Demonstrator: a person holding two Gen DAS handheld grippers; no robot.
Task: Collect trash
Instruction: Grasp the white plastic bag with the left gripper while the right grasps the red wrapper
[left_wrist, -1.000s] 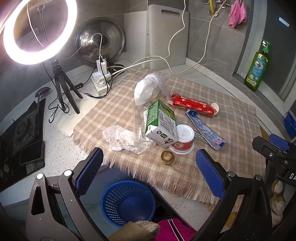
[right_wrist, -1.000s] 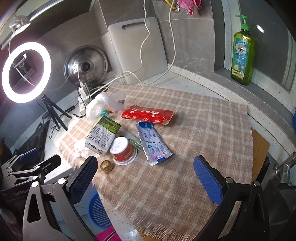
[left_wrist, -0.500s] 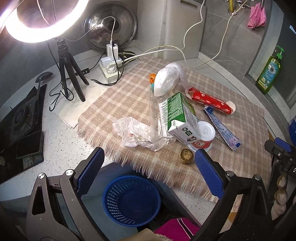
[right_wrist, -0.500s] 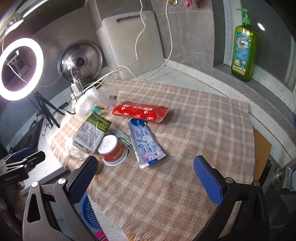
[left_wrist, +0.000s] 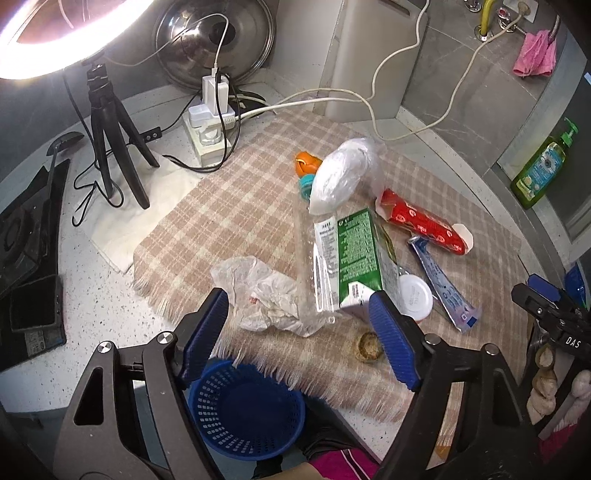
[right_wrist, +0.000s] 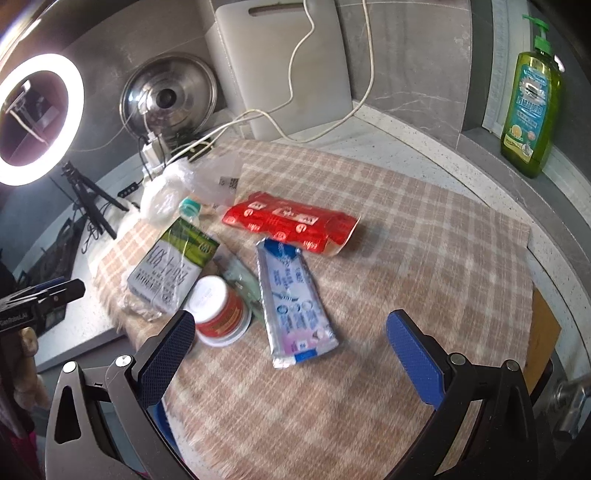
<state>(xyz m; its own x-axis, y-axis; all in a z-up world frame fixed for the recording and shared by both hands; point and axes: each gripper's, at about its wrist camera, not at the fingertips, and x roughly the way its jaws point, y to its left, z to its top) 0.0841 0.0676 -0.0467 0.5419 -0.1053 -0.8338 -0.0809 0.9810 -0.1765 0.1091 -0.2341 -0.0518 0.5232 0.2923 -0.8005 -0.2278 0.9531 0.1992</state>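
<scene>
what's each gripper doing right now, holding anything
left gripper: open, jaws have just been closing, crumpled wrapper between them, not gripped.
right gripper: open, holding nothing, above the blue and white pouch.

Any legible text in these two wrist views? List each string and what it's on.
"DAS": right gripper body, left wrist view; cut off at the frame edge.
"GenRobot.AI": left gripper body, right wrist view; small, uncertain.
Green carton, red wrapper, blue tube, soap bottle: print too small or blurred.

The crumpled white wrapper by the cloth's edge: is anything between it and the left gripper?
Nothing visible. The left gripper is open with its jaws closing in, and the crumpled wrapper lies just ahead, untouched. The clear plastic bottle lies against the wrapper's right side.
</scene>
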